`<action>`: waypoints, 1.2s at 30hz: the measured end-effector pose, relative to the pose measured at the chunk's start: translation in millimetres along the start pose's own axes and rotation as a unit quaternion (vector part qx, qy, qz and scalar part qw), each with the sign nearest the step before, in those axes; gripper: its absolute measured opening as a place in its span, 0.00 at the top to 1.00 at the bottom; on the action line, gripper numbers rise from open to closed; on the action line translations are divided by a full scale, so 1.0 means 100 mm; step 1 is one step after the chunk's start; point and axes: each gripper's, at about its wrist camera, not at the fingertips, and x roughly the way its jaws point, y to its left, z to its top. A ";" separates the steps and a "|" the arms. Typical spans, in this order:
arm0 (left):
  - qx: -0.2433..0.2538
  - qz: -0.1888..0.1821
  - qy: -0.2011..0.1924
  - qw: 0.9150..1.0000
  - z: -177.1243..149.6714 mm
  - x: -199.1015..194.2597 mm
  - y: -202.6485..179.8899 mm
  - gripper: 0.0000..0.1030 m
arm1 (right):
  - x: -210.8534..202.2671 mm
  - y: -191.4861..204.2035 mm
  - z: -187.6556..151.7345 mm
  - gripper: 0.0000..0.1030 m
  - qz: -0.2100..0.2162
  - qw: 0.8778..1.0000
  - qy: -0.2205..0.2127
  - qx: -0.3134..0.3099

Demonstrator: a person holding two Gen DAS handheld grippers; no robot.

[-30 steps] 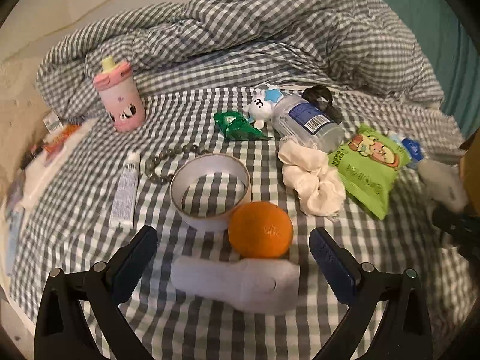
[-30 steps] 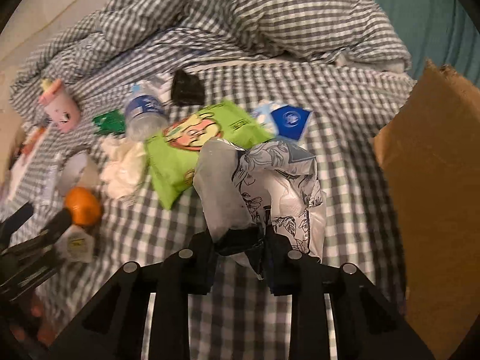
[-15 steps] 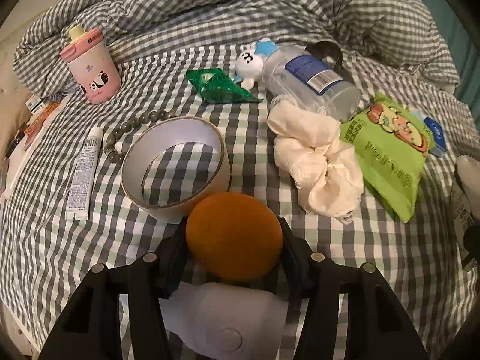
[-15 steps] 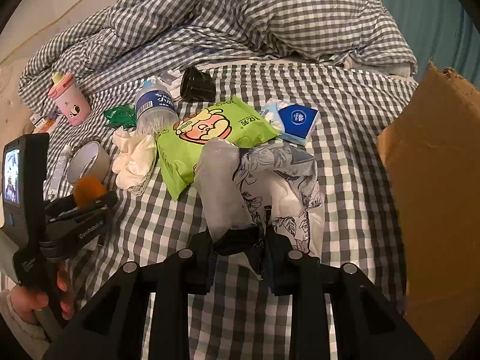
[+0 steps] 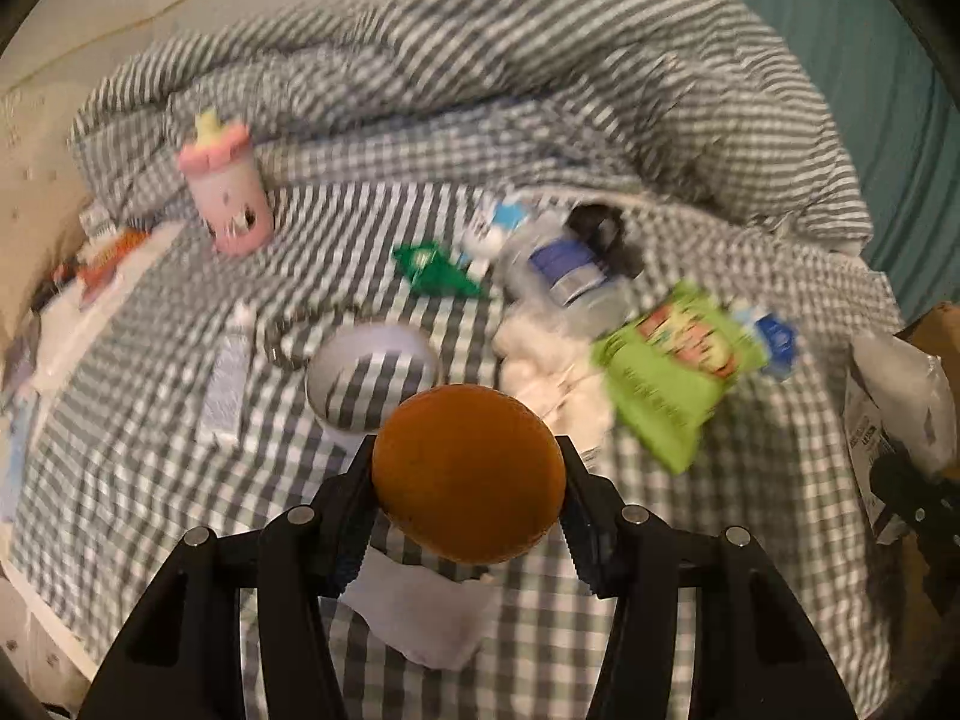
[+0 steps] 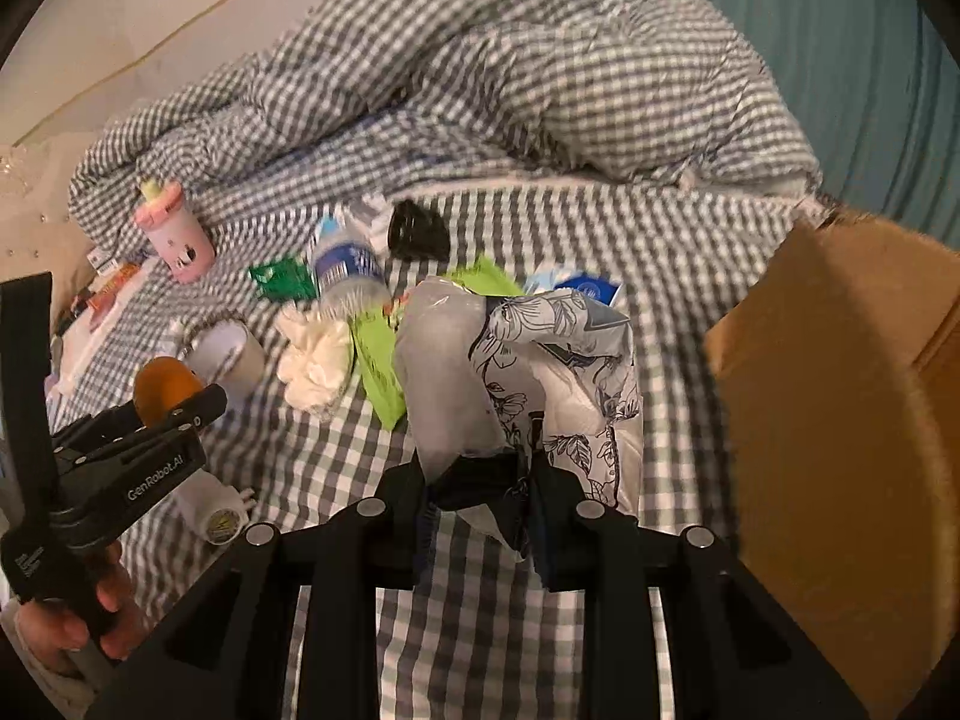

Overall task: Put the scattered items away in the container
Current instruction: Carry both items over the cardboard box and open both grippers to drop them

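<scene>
An orange [image 5: 468, 474] sits clamped between the pads of the left tool [image 5: 468, 480], whose jaws have just closed on it, lifted clear of the gingham-covered bed [image 5: 150, 468]. A white charger [image 5: 420, 618] lies on the sheet directly below the orange. Beyond the orange lie a tape roll [image 5: 372, 378], a cream scrunchie [image 5: 558, 372], a green snack bag [image 5: 672, 378], a water bottle [image 5: 564, 276] and a pink cup [image 5: 231, 198]. The right tool [image 6: 480, 480] stands narrow, pinching a floral plastic packet [image 6: 540, 372] above the bed. Right of the packet, the cardboard box [image 6: 840, 420] shows only its brown wall; its contents cannot be seen. Open sheet lies between packet and box.
</scene>
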 end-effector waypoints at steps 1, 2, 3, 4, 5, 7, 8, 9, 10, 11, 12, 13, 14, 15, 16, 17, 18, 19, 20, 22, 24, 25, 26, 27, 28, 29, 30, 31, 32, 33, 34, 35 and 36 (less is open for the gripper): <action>0.007 -0.006 -0.013 1.000 0.05 -0.13 -0.08 0.46 | -0.07 -0.01 0.03 0.76 -0.003 1.000 -0.005 -0.001; 0.013 -0.014 -0.022 1.000 0.09 -0.25 -0.14 0.46 | -0.16 -0.04 0.06 0.76 -0.008 1.000 -0.012 -0.001; 0.014 -0.025 -0.030 0.999 0.12 -0.35 -0.18 0.46 | -0.22 -0.06 0.09 0.76 -0.012 1.000 -0.015 0.000; 0.015 -0.032 -0.037 0.999 0.15 -0.44 -0.23 0.46 | -0.29 -0.10 0.11 0.76 -0.013 1.000 -0.020 0.002; 0.018 -0.036 -0.043 0.998 0.18 -0.50 -0.28 0.46 | -0.38 -0.14 0.13 0.76 -0.015 0.999 -0.028 0.005; 0.028 -0.035 -0.053 0.998 0.21 -0.62 -0.39 0.46 | -0.54 -0.22 0.15 0.76 -0.022 0.999 -0.039 0.007; 0.030 -0.036 -0.055 0.997 0.22 -0.66 -0.43 0.46 | -0.65 -0.28 0.16 0.76 -0.026 0.999 -0.047 0.010; 0.030 -0.038 -0.056 0.997 0.22 -0.69 -0.47 0.46 | -0.72 -0.30 0.17 0.76 -0.028 0.998 -0.051 0.010; 0.029 -0.041 -0.055 0.997 0.22 -0.71 -0.50 0.46 | -0.79 -0.34 0.17 0.76 -0.032 0.998 -0.057 0.012; 0.029 -0.044 -0.054 0.997 0.22 -0.73 -0.54 0.46 | -0.88 -0.38 0.17 0.76 -0.040 0.997 -0.063 0.014; 0.030 -0.046 -0.053 0.997 0.22 -0.75 -0.57 0.46 | -0.94 -0.43 0.17 0.76 -0.047 0.997 -0.066 0.016; 0.032 -0.047 -0.054 0.997 0.22 -0.77 -0.60 0.46 | -1.02 -0.49 0.17 0.76 -0.053 0.996 -0.071 0.022; 0.034 -0.051 -0.056 0.997 0.22 -0.80 -0.64 0.46 | -1.08 -0.54 0.17 0.76 -0.055 0.996 -0.072 0.026; 0.034 -0.056 -0.059 0.996 0.22 -0.83 -0.68 0.46 | -1.12 -0.58 0.17 0.76 -0.058 0.995 -0.073 0.030; 0.035 -0.061 -0.062 0.996 0.22 -0.86 -0.71 0.46 | -1.17 -0.63 0.16 0.76 -0.061 0.995 -0.076 0.036; 0.036 -0.065 -0.065 0.995 0.22 -0.89 -0.75 0.46 | -1.22 -0.69 0.16 0.76 -0.068 0.994 -0.077 0.040; 0.038 -0.069 -0.070 0.994 0.23 -0.93 -0.79 0.46 | -1.26 -0.76 0.15 0.76 -0.075 0.993 -0.078 0.045; 0.043 -0.073 -0.075 0.994 0.24 -0.97 -0.85 0.46 | -1.30 -0.80 0.14 0.76 -0.080 0.992 -0.079 0.050; 0.047 -0.076 -0.078 0.993 0.24 -1.01 -0.90 0.46 | -1.33 -0.88 0.12 0.76 -0.088 0.992 -0.078 0.055; 0.053 -0.088 -0.082 0.991 0.24 -1.07 -1.00 0.46 | -1.38 -1.00 0.07 0.76 -0.102 0.990 -0.077 0.063; 0.061 -0.099 -0.084 0.990 0.24 -1.11 -1.11 0.46 | -1.43 -1.17 -0.01 0.76 -0.112 0.988 -0.073 0.079; 0.068 -0.104 -0.086 0.989 0.23 -1.14 -1.18 0.46 | -1.45 -1.25 -0.04 0.76 -0.116 0.987 -0.072 0.088; 0.075 -0.109 -0.088 0.987 0.23 -1.17 -1.27 0.46 | -1.47 -1.35 -0.09 0.76 -0.122 0.985 -0.068 0.097; 0.083 -0.118 -0.089 0.986 0.22 -1.19 -1.35 0.46 | -1.48 -1.43 -0.13 0.76 -0.126 0.984 -0.067 0.103; 0.089 -0.129 -0.089 0.984 0.21 -1.22 -1.43 0.46 | -1.49 -1.51 -0.17 0.76 -0.131 0.983 -0.065 0.110; 0.092 -0.139 -0.089 0.982 0.21 -1.25 -1.51 0.46 | -1.50 -1.60 -0.21 0.76 -0.135 0.982 -0.061 0.119; 0.095 -0.149 -0.089 0.980 0.21 -1.29 -1.59 0.46 | -1.50 -1.67 -0.24 0.76 -0.137 0.981 -0.059 0.126; 0.104 -0.159 -0.091 0.978 0.20 -1.34 -1.71 0.46 | -1.49 -1.75 -0.28 0.76 -0.137 0.980 -0.057 0.133; 0.113 -0.167 -0.094 0.975 0.19 -1.39 -1.82 0.46 | -1.47 -1.83 -0.32 0.76 -0.138 0.979 -0.053 0.141; 0.122 -0.173 -0.096 0.973 0.18 -1.43 -1.93 0.46 | -1.45 -1.90 -0.35 0.76 -0.138 0.978 -0.048 0.148; 0.132 -0.180 -0.098 0.970 0.17 -1.47 -2.06 0.46 | -1.44 -1.96 -0.37 0.76 -0.138 0.977 -0.047 0.153; 0.140 -0.185 -0.097 0.968 0.16 -1.49 -2.17 0.46 | -1.42 -2.05 -0.39 0.76 -0.140 0.976 -0.044 0.160; 0.147 -0.187 -0.096 0.966 0.15 -1.51 -2.28 0.46 | -1.41 -2.09 -0.42 0.76 -0.142 0.975 -0.042 0.164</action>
